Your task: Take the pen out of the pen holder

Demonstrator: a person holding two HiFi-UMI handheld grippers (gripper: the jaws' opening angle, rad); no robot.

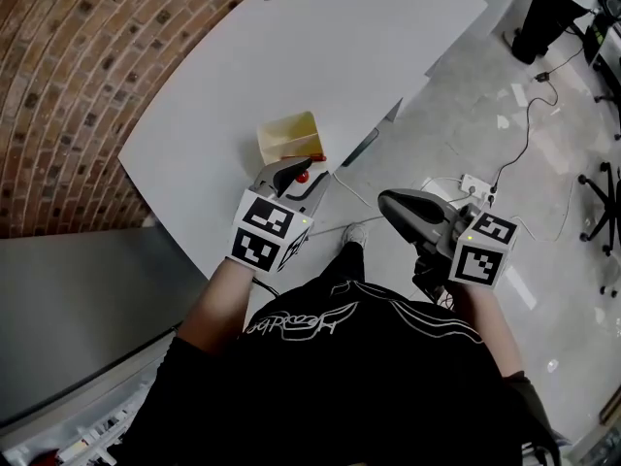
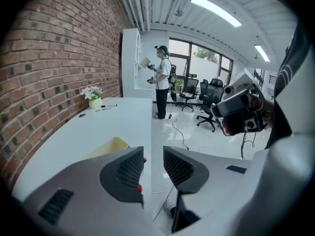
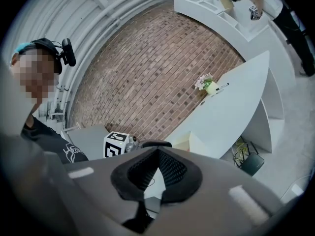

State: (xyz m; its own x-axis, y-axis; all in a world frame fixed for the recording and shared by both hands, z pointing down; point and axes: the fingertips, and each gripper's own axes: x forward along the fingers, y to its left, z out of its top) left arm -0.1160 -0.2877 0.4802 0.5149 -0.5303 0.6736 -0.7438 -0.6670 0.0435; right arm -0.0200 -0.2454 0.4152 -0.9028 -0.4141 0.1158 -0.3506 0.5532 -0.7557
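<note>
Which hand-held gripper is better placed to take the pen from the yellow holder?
Left. The left hand-held gripper is open beside the yellow pen holder and a red-tipped pen; the right hand-held gripper hangs off the table, over the floor.

1. A brick wall (image 1: 68, 85) runs along the white desk (image 1: 369, 56)
2. A flower pot (image 2: 95, 102) stands at the desk's far end
3. A power strip (image 1: 475, 184) and cable (image 1: 527, 129) lie on the floor (image 1: 466, 105)

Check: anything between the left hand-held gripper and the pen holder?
Nothing visible. The left hand-held gripper, jaws apart and empty, sits just short of the yellow pen holder at the near edge of the table. Only a red piece, probably the pen, shows beside its jaw.
</note>
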